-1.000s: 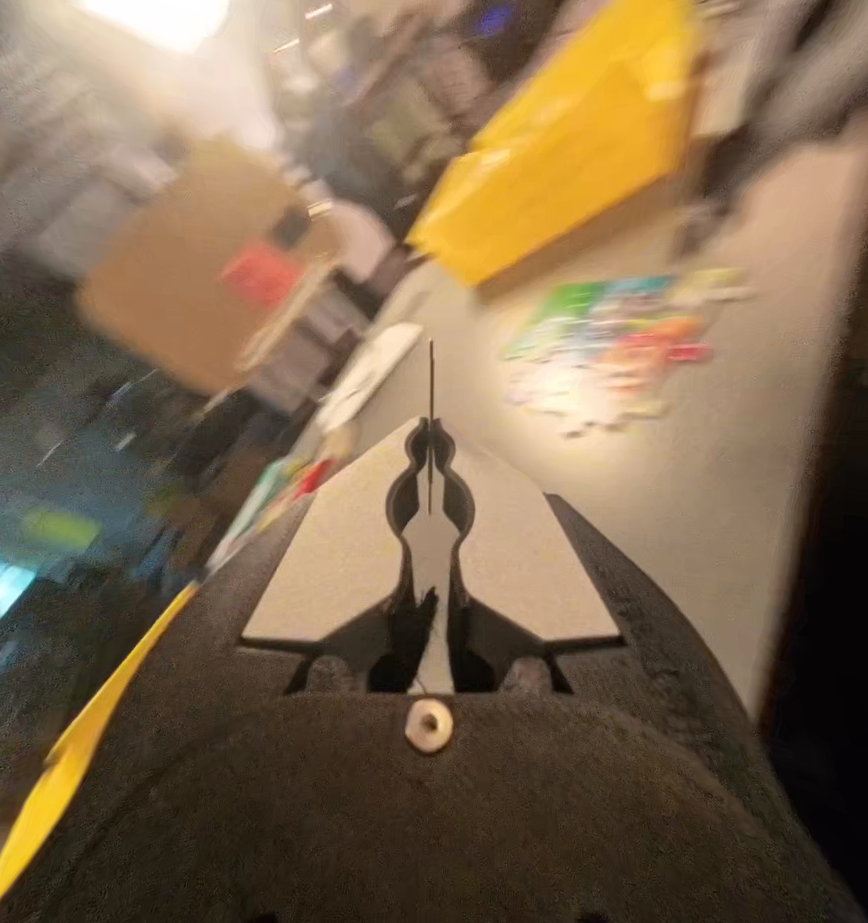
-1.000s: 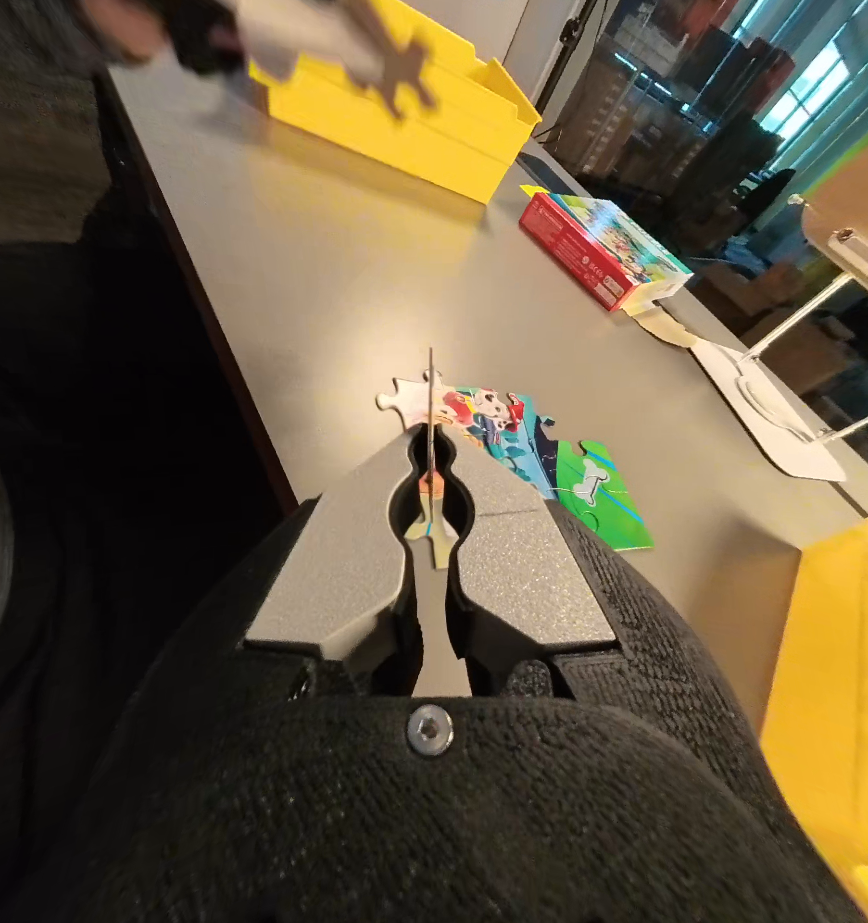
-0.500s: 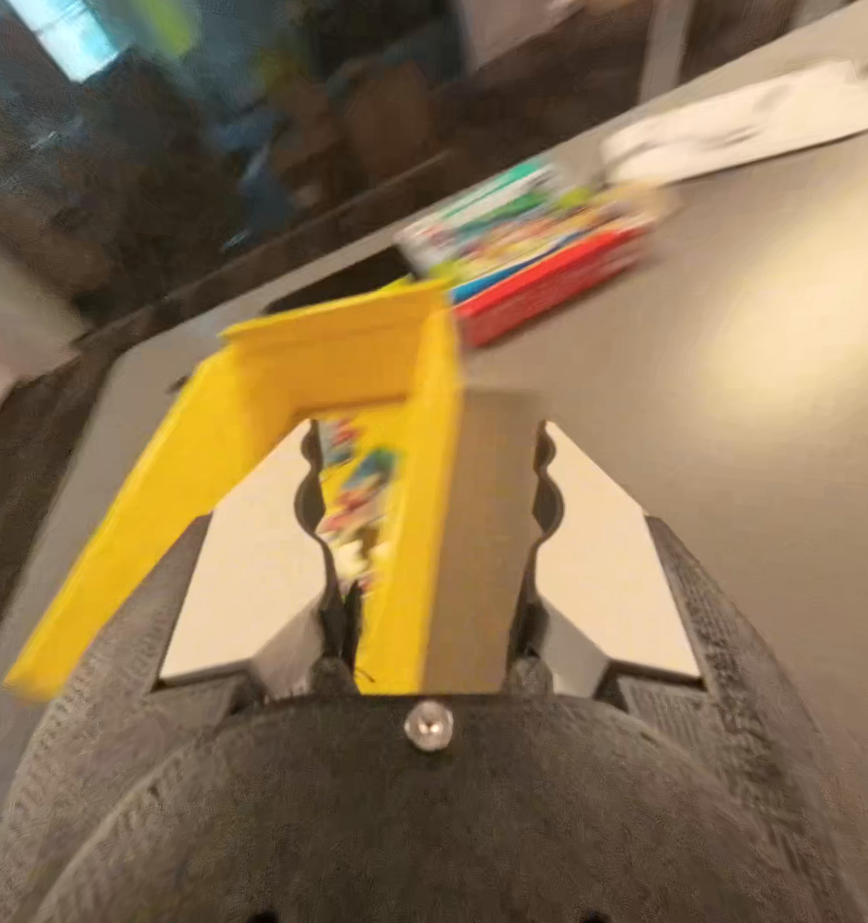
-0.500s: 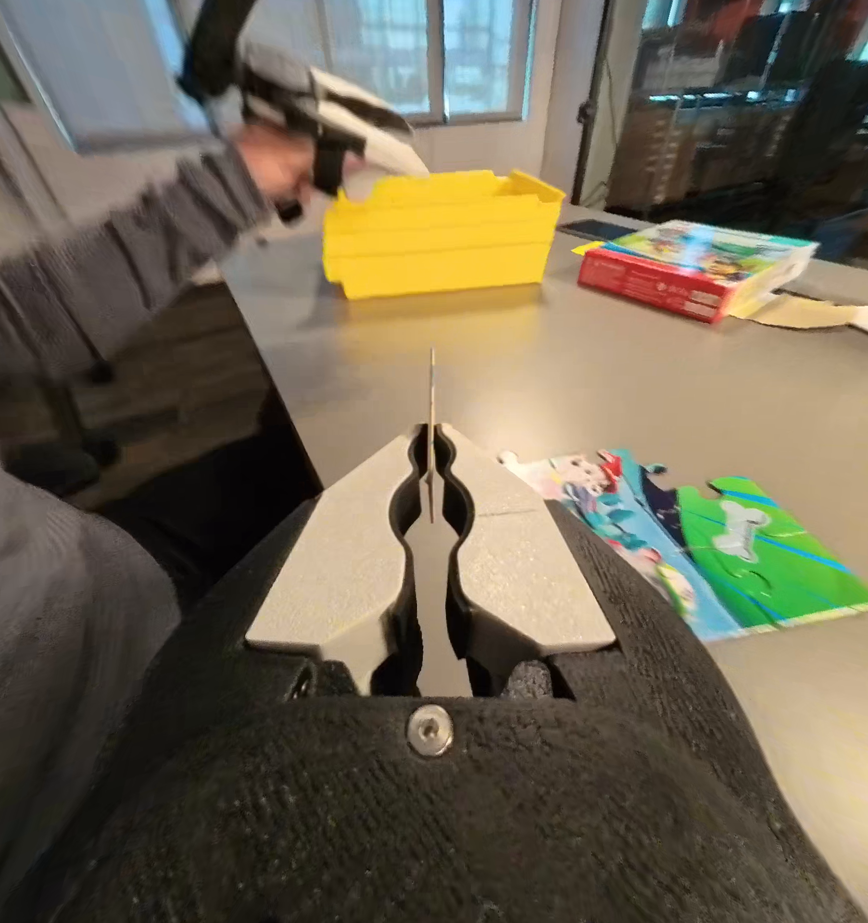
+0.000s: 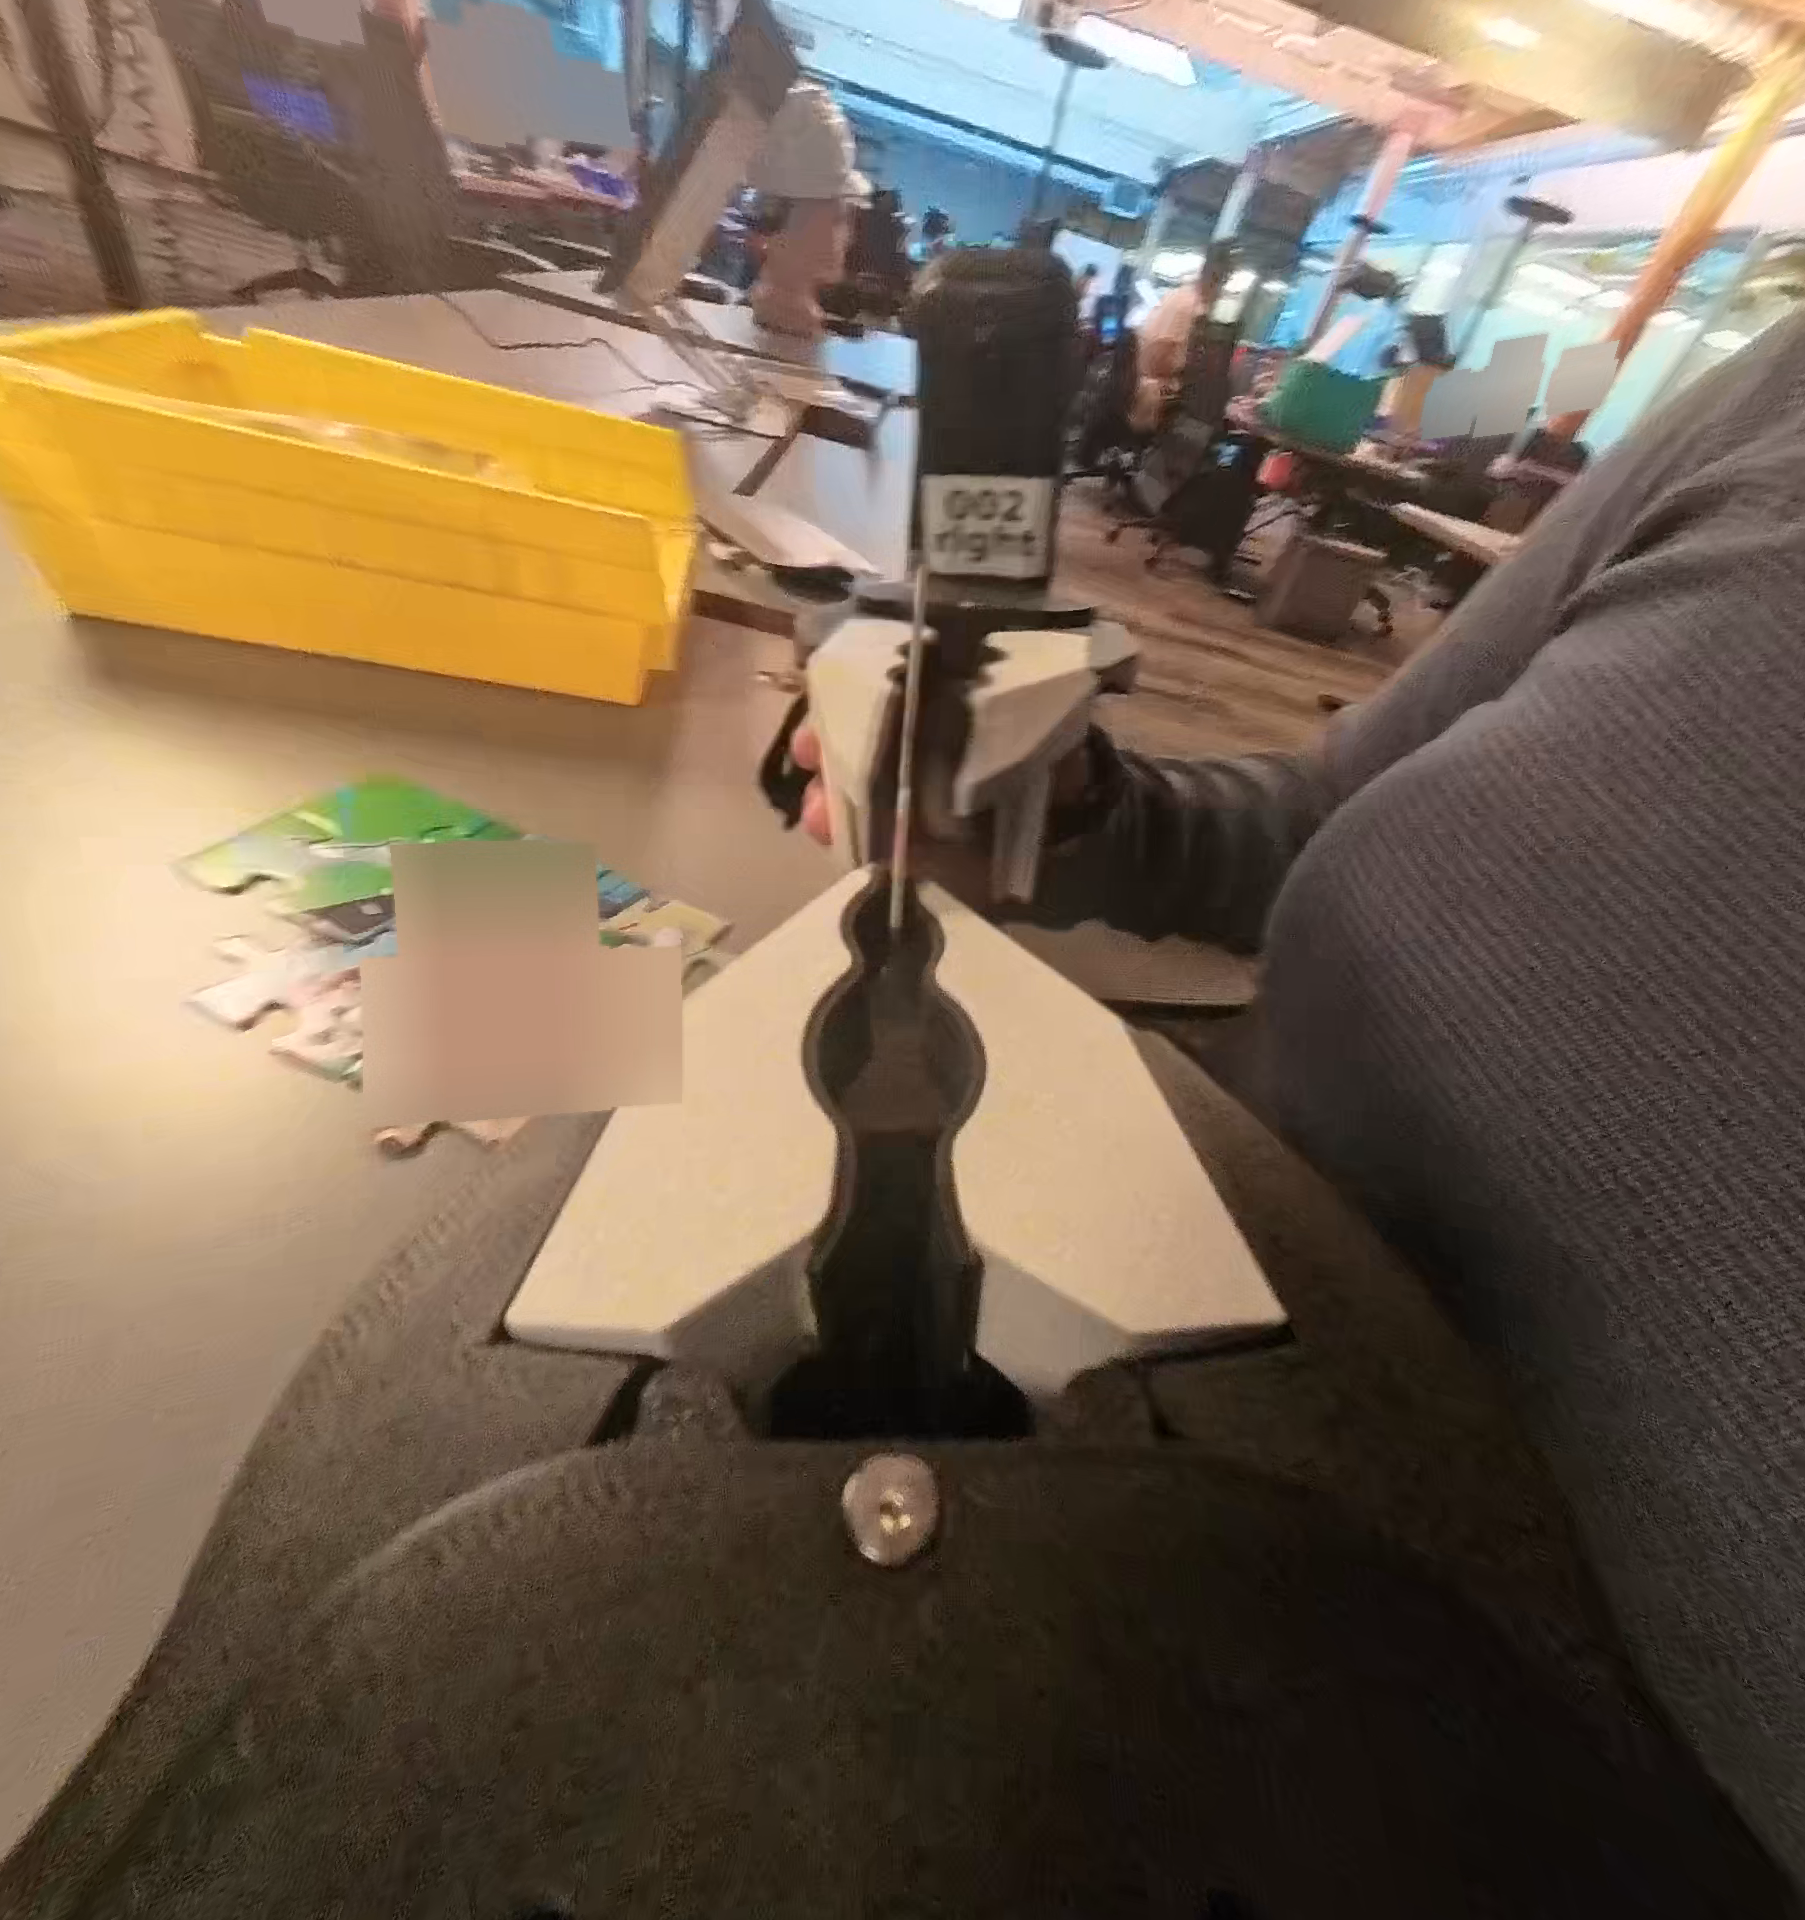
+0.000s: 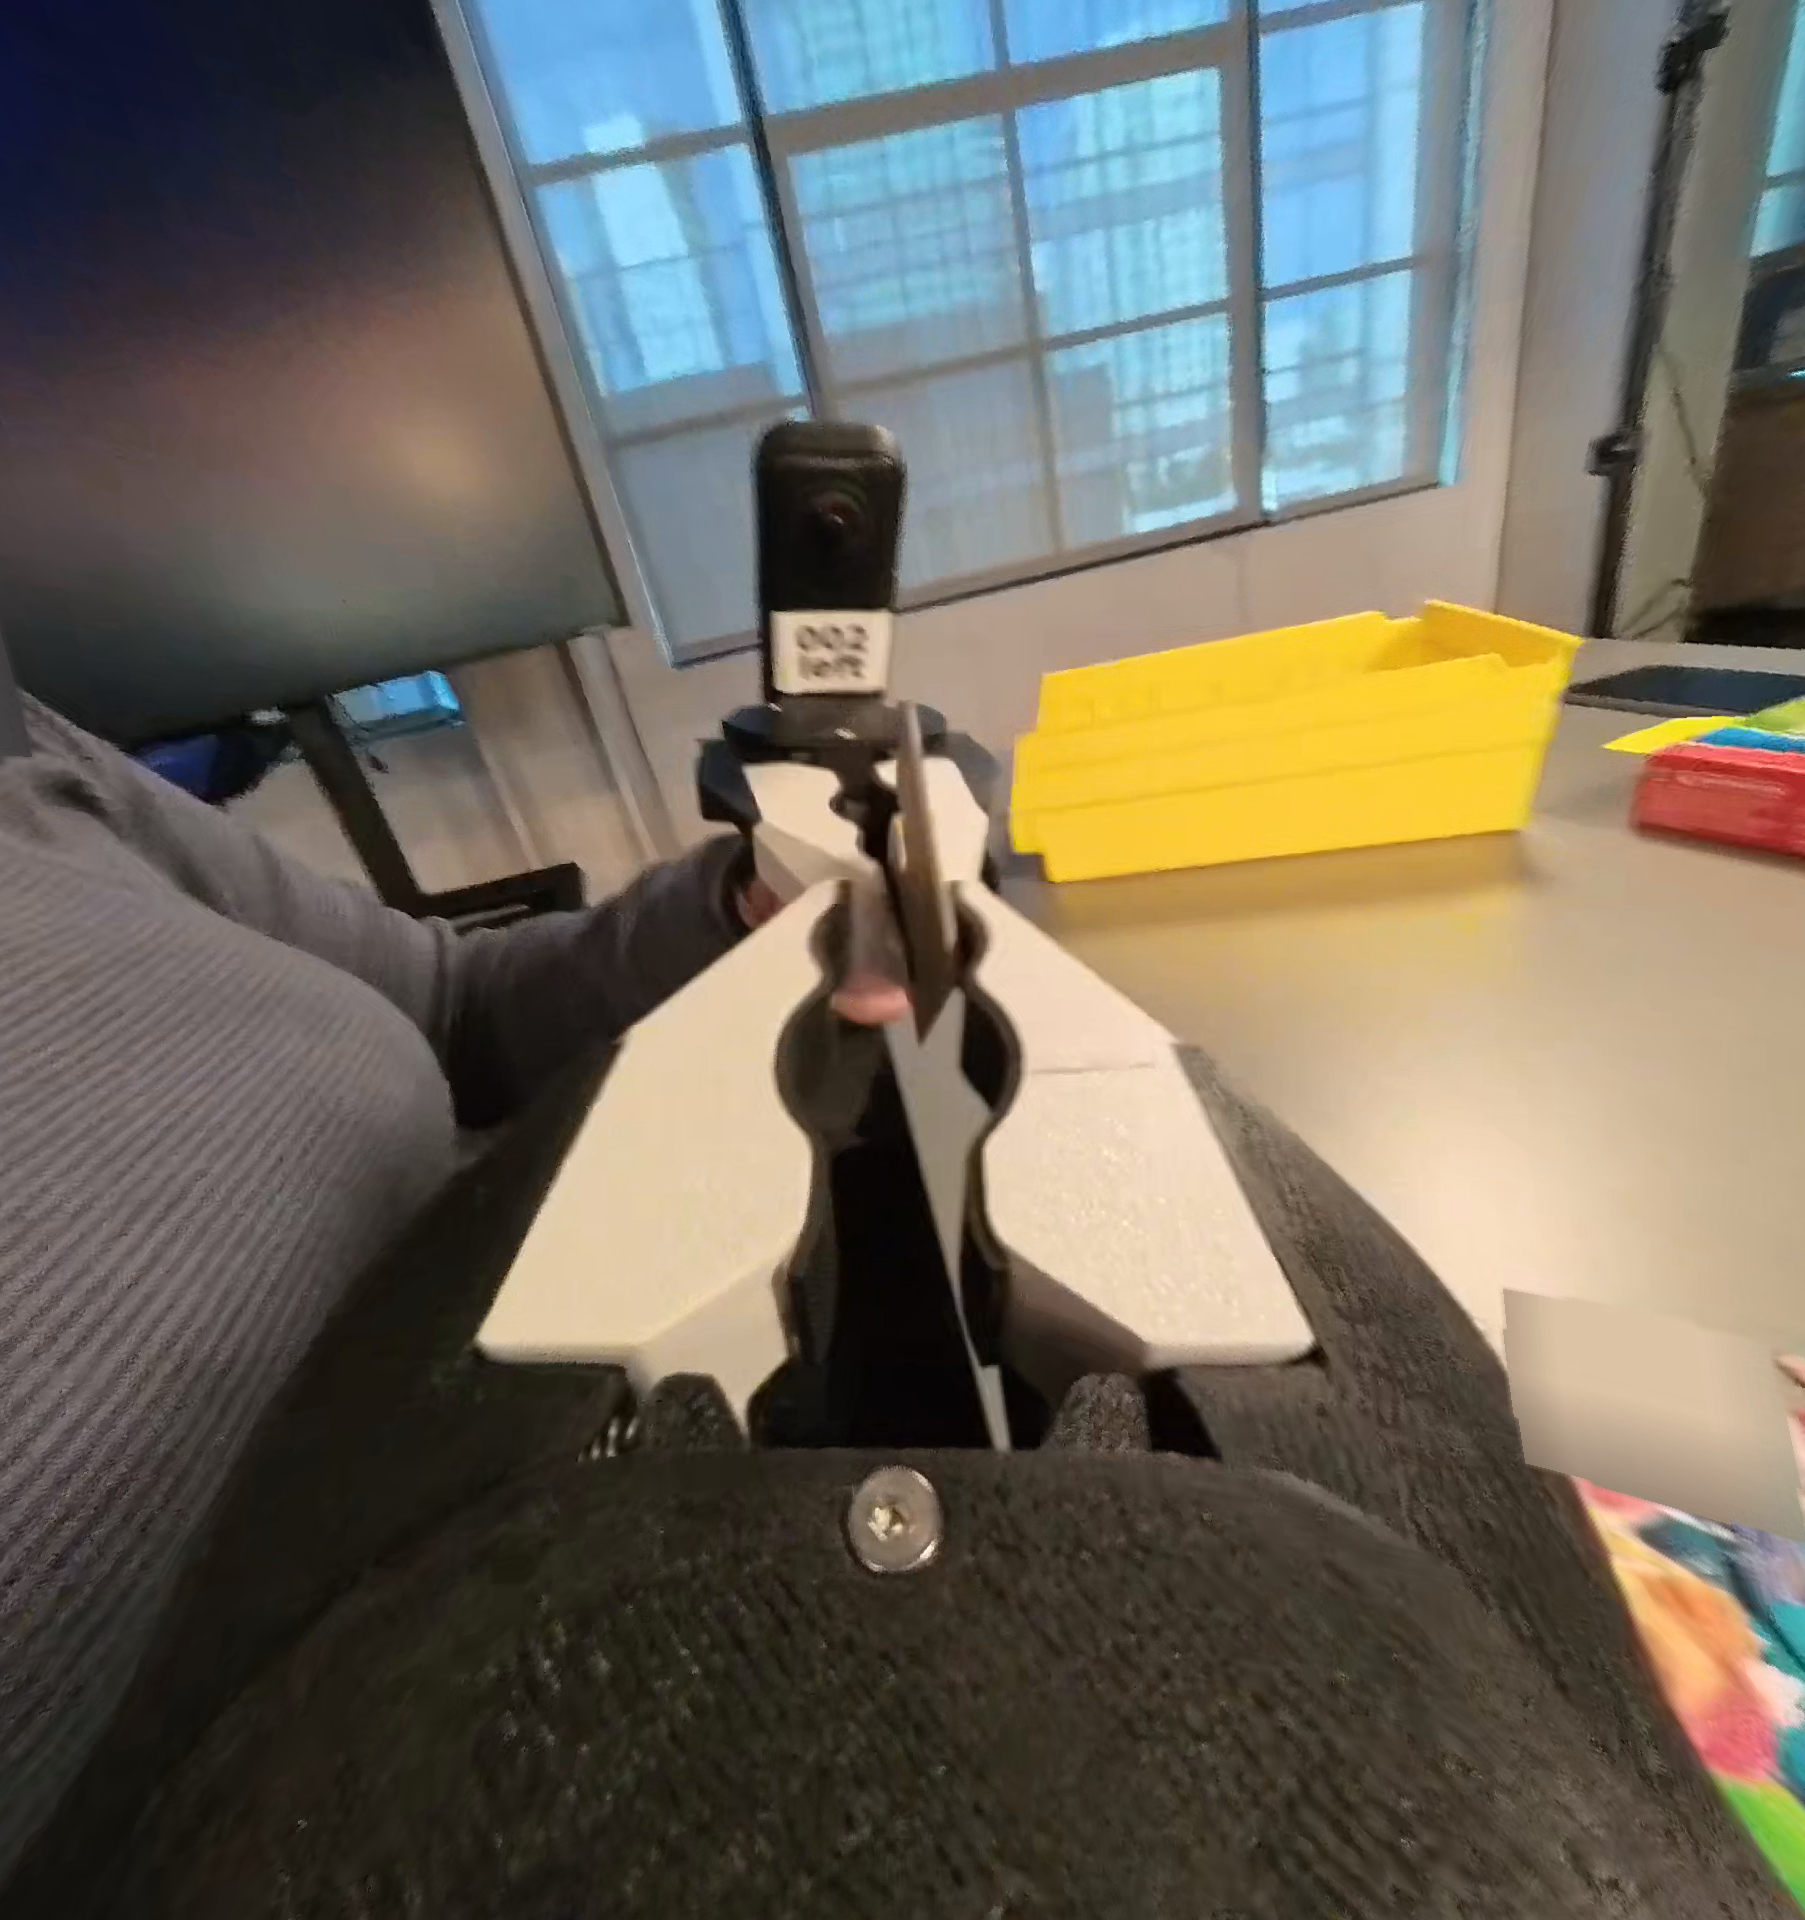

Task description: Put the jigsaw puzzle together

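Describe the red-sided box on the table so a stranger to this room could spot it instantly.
Start at the grey table below the gridded window and find the long yellow bin lying on it. Right of the bin, at the right wrist view's edge, lies a flat box: it alone has red sides and a colourful printed top, whereas the bin is plain yellow.
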`<state>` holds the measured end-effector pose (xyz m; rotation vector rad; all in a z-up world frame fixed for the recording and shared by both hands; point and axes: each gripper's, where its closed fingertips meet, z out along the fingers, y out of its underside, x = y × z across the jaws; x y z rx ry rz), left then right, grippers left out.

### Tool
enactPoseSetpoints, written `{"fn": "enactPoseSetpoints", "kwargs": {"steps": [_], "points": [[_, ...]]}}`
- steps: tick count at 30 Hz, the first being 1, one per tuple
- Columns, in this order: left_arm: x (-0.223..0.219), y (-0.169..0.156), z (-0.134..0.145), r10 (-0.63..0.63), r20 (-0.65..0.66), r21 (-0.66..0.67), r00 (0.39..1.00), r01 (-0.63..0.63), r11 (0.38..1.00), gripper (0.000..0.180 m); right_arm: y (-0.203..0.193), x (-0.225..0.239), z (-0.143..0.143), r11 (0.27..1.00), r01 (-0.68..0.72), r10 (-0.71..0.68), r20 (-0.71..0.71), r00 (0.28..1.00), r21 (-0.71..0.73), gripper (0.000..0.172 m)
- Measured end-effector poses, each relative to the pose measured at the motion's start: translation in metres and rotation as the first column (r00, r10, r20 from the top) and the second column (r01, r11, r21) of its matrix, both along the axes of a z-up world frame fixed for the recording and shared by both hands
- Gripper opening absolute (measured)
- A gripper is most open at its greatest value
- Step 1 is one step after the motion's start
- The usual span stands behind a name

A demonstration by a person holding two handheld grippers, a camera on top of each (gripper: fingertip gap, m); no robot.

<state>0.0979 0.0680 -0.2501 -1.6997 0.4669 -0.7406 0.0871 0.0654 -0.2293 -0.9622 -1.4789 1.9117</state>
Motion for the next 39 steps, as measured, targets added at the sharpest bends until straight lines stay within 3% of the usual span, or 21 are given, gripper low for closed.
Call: {"fn": "enactPoseSetpoints", "kwargs": {"steps": [2, 4, 5, 7, 8, 10, 11, 12, 14, 16, 18, 21, 23, 24, 25, 27, 30, 33, 36, 38, 39], "points": [[-0.034, 0.000, 0.008, 0.133, -0.047, 0.028, 0.990, -0.132, 0.991, 0.000, 0.014, 0.000, -0.001, 0.993, 0.089, -0.089, -0.003, 0.996, 0.075, 0.030], [-0.108, -0.002, 0.022, 0.425, -0.094, 0.070, 0.900, -0.420, 0.905, 0.000, 0.041, 0.007, -0.002, 0.964, 0.211, -0.211, -0.013, 0.977, 0.160, 0.030], [-0.158, -0.008, 0.031, 0.603, -0.113, 0.100, 0.790, -0.594, 0.798, 0.000, 0.058, 0.010, -0.007, 0.939, 0.275, -0.282, 0.004, 0.959, 0.208, 0.031], [-0.254, -0.032, 0.044, 0.849, -0.149, 0.151, 0.508, -0.836, 0.527, 0.000, 0.098, 0.016, -0.030, 0.865, 0.382, -0.433, 0.098, 0.896, 0.326, 0.029], [-0.295, -0.046, 0.043, 0.908, -0.180, 0.133, 0.378, -0.905, 0.403, 0.000, 0.117, 0.019, -0.051, 0.821, 0.393, -0.498, 0.182, 0.848, 0.415, 0.032], [-0.357, -0.068, 0.028, 0.942, -0.275, 0.044, 0.195, -0.976, 0.215, 0.000, 0.142, 0.029, -0.093, 0.745, 0.329, -0.585, 0.331, 0.741, 0.580, 0.041], [-0.377, -0.075, 0.021, 0.941, -0.304, -0.008, 0.151, -0.988, 0.156, 0.013, 0.146, 0.032, -0.107, 0.735, 0.290, -0.595, 0.378, 0.709, 0.613, 0.049], [-0.389, -0.076, 0.018, 0.939, -0.312, -0.034, 0.141, -0.990, 0.137, 0.031, 0.144, 0.034, -0.117, 0.753, 0.256, -0.578, 0.425, 0.696, 0.606, 0.056], [-0.398, -0.075, 0.023, 0.948, -0.298, -0.014, 0.109, -0.994, 0.110, 0.043, 0.131, 0.032, -0.126, 0.825, 0.215, -0.502, 0.505, 0.702, 0.522, 0.068], [-0.375, -0.059, 0.038, 0.951, -0.279, 0.072, 0.134, -0.985, 0.160, 0.053, 0.122, 0.029, -0.131, 0.871, 0.188, -0.441, 0.551, 0.709, 0.455, 0.065], [-0.319, -0.028, 0.054, 0.932, -0.270, 0.223, 0.243, -0.926, 0.306, 0.054, 0.117, 0.028, -0.140, 0.885, 0.151, -0.415, 0.597, 0.687, 0.441, 0.059], [-0.198, 0.023, 0.032, 0.759, -0.429, 0.337, 0.490, -0.693, 0.638, 0.066, 0.115, 0.026, -0.149, 0.887, 0.123, -0.412, 0.643, 0.646, 0.445, 0.063], [-0.110, 0.039, -0.008, 0.500, -0.564, 0.266, 0.658, -0.428, 0.864, 0.103, 0.108, 0.027, -0.147, 0.914, 0.112, -0.368, 0.682, 0.632, 0.389, 0.065], [-0.071, 0.037, -0.031, 0.338, -0.618, 0.193, 0.710, -0.280, 0.941, 0.116, 0.104, 0.028, -0.146, 0.926, 0.107, -0.346, 0.699, 0.626, 0.363, 0.065], [-0.042, 0.032, -0.052, 0.211, -0.669, 0.135, 0.712, -0.162, 0.977, 0.118, 0.099, 0.031, -0.145, 0.933, 0.097, -0.329, 0.711, 0.622, 0.346, 0.064], [-0.013, 0.025, -0.085, 0.080, -0.754, 0.076, 0.652, -0.035, 0.996, 0.116, 0.087, 0.037, -0.145, 0.944, 0.068, -0.294, 0.733, 0.613, 0.322, 0.062], [0.002, 0.019, -0.125, -0.024, -0.823, -0.019, 0.567, 0.014, 1.000, 0.116, 0.067, 0.049, -0.143, 0.959, 0.022, -0.236, 0.757, 0.609, 0.281, 0.059], [-0.006, 0.019, -0.154, -0.029, -0.929, -0.022, 0.369, 0.024, 0.999, 0.111, 0.048, 0.061, -0.142, 0.975, -0.016, -0.166, 0.777, 0.607, 0.221, 0.053], [-0.007, 0.020, -0.177, -0.037, -0.963, -0.030, 0.267, 0.030, 0.999, 0.111, 0.033, 0.075, -0.143, 0.984, -0.039, -0.116, 0.792, 0.599, 0.174, 0.049], [-0.003, 0.024, -0.169, 0.036, -0.976, 0.051, 0.217, 0.061, 0.997, 0.085, 0.029, 0.095, -0.162, 0.971, -0.104, -0.133, 0.848, 0.513, 0.215, 0.061], [0.001, 0.025, -0.161, 0.077, -0.975, 0.097, 0.211, 0.089, 0.991, 0.064, 0.029, 0.100, -0.168, 0.958, -0.126, -0.157, 0.841, 0.518, 0.256, 0.061]]}}
